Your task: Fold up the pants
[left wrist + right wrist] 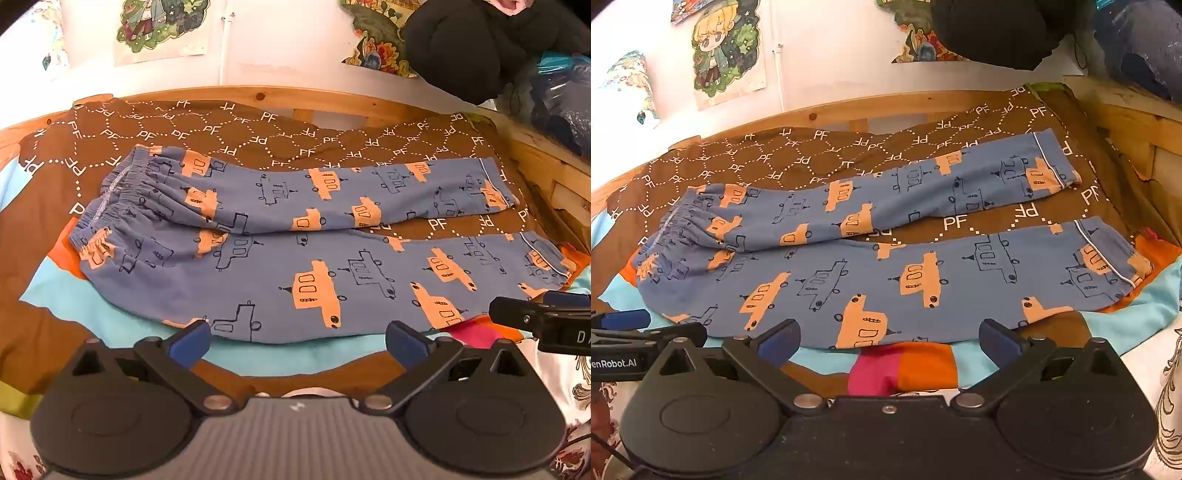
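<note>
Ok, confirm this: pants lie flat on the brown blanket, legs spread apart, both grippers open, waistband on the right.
One thing is wrong: the waistband is on the left, the cuffs on the right, as both wrist views show. The rest holds: pants flat on the blanket, legs apart, left gripper and right gripper open.

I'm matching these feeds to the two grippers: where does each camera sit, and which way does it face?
Left wrist: on the left gripper, open, facing the wall across the pants; the right gripper's tip shows at the right edge.
Right wrist: on the right gripper, open, facing the same way; the left gripper's tip shows at the left edge.
Shared: pants, brown bedcover, wooden frame.
</note>
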Demonstrator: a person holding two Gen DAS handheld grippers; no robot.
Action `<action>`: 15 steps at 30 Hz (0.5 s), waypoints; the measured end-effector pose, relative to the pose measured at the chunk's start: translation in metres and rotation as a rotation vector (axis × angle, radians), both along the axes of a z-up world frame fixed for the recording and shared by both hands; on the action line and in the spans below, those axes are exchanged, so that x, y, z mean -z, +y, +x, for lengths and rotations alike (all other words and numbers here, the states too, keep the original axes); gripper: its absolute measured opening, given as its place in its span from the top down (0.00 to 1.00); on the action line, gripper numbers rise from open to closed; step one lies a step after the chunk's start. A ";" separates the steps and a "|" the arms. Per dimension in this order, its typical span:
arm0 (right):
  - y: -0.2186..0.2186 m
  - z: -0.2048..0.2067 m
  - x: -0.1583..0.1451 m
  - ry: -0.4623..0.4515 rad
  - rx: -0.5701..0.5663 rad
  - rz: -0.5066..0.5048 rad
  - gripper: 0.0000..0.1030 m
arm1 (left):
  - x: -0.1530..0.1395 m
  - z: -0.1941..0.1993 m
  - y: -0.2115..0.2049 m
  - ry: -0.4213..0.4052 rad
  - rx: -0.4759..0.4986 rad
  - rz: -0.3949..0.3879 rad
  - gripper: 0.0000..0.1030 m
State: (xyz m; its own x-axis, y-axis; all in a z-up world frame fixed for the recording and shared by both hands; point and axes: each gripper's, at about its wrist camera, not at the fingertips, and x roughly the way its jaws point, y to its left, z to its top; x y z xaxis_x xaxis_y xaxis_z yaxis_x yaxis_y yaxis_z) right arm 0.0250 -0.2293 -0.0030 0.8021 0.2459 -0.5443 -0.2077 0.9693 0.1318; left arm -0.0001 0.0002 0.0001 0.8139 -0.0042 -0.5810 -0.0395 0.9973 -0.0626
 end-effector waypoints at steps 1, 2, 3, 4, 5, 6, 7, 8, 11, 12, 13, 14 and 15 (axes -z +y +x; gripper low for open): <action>0.000 0.000 0.000 0.004 0.000 0.007 0.01 | 0.000 0.000 0.000 0.001 0.000 0.000 0.00; 0.000 0.000 0.000 0.005 0.000 0.008 0.01 | 0.000 0.000 0.000 0.001 0.000 0.001 0.00; 0.000 0.000 0.000 0.004 -0.001 0.007 0.01 | 0.000 0.000 0.000 0.000 0.000 0.000 0.00; 0.000 0.000 0.000 0.004 -0.002 0.006 0.01 | 0.000 0.000 0.000 0.000 0.000 0.000 0.00; 0.000 0.001 0.000 0.003 -0.003 0.005 0.01 | 0.000 0.000 0.000 0.000 0.000 0.000 0.00; 0.000 0.001 0.000 0.004 -0.003 0.004 0.01 | 0.000 0.000 0.000 0.001 0.001 0.000 0.00; 0.000 0.001 0.001 0.004 -0.004 0.003 0.01 | 0.000 0.000 0.001 0.000 0.001 0.000 0.00; 0.000 0.001 0.001 0.003 -0.004 0.002 0.01 | 0.000 0.000 0.000 -0.001 0.000 0.002 0.00; 0.000 0.001 0.001 0.006 0.000 0.006 0.01 | 0.000 0.001 0.000 0.000 0.001 0.002 0.00; 0.000 0.001 0.001 0.006 0.000 0.007 0.01 | 0.000 0.000 0.000 -0.001 0.001 0.003 0.00; 0.000 0.001 0.001 0.006 -0.001 0.007 0.01 | 0.000 0.000 0.000 -0.001 0.000 0.003 0.00; 0.000 0.001 0.001 0.007 0.000 0.005 0.01 | 0.000 0.000 0.000 -0.001 0.000 0.003 0.00; 0.000 0.001 0.001 0.007 0.000 0.005 0.01 | 0.000 0.000 0.000 -0.002 0.000 0.004 0.00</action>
State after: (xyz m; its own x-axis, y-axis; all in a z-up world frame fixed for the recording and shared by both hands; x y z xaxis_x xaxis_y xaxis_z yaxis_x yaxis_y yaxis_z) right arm 0.0260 -0.2294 -0.0037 0.7985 0.2484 -0.5484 -0.2064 0.9687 0.1382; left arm 0.0000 0.0001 0.0000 0.8149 -0.0023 -0.5797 -0.0391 0.9975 -0.0589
